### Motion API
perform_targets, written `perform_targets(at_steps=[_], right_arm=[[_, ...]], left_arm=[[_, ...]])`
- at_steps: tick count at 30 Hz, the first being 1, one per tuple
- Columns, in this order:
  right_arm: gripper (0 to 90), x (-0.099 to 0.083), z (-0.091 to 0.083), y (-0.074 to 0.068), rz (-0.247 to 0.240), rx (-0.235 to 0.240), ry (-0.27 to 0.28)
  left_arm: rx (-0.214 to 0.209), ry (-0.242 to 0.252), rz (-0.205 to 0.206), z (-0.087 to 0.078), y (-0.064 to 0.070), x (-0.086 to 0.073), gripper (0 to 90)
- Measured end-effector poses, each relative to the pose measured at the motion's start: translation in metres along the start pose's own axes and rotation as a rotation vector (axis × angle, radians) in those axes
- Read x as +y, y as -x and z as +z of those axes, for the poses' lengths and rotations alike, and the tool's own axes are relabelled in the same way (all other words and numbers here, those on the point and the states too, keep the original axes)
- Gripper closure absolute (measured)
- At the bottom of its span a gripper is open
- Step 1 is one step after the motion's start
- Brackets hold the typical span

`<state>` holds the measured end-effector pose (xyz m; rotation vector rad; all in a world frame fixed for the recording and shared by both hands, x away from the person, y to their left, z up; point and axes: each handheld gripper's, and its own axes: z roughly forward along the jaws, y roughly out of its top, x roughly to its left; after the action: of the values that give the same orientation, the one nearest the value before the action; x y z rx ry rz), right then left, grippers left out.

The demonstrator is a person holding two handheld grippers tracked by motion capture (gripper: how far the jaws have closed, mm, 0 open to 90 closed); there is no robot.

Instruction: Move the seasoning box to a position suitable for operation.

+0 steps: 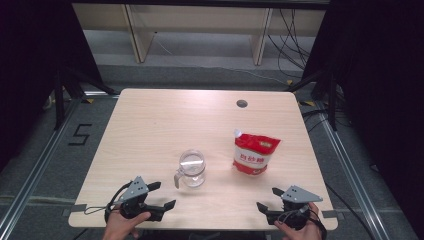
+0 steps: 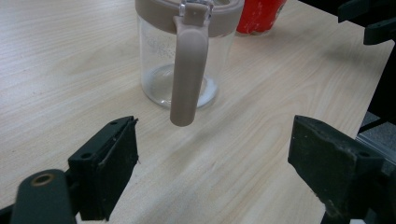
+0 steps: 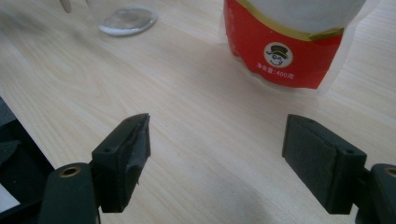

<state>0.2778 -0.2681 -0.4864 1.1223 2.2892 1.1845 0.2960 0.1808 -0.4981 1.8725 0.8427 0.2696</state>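
Note:
A clear glass jar point(image 1: 192, 169) with a tan lid rim and a hanging tan handle point(image 2: 187, 70) stands near the table's middle front. A red and white pouch point(image 1: 254, 153) with a white spout stands upright to its right. My left gripper point(image 1: 165, 196) is open at the front left, jaws pointing at the jar's handle, a short gap away. My right gripper point(image 1: 267, 199) is open at the front right, facing the pouch point(image 3: 289, 44) from a little distance. Nothing sits between either pair of jaws.
The light wooden table point(image 1: 150, 125) has a round cable hole point(image 1: 242, 104) at the back right. Metal rails and dark curtains flank the table; cables lie on the floor behind it.

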Motion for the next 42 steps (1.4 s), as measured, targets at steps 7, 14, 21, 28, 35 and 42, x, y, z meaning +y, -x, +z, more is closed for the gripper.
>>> perform_targets(at_steps=[7,14,21,28,35,42], right_arm=[[24.3,0.001,0.003,0.000,-0.023,0.012,0.010],[24.3,0.001,0.002,-0.001,-0.020,-0.005,0.006],[24.8,0.001,0.003,-0.003,0.008,0.012,0.004],[24.9,0.001,0.004,-0.001,-0.017,0.001,0.008],[24.9,0.001,0.005,-0.001,-0.035,0.005,0.007],[25.1,0.001,0.006,-0.002,-0.026,0.024,-0.002]], left_arm=[[0.016,0.001,0.009,-0.001,0.001,0.001,15.7],[0.030,-0.003,0.024,-0.001,0.002,0.002,15.9],[0.060,-0.003,0.026,0.004,0.003,0.002,15.7],[0.069,-0.008,0.081,0.014,0.007,0.011,26.6],[0.120,0.013,0.149,0.027,0.008,0.022,47.1],[0.152,0.033,0.194,0.035,0.003,0.025,68.3]])
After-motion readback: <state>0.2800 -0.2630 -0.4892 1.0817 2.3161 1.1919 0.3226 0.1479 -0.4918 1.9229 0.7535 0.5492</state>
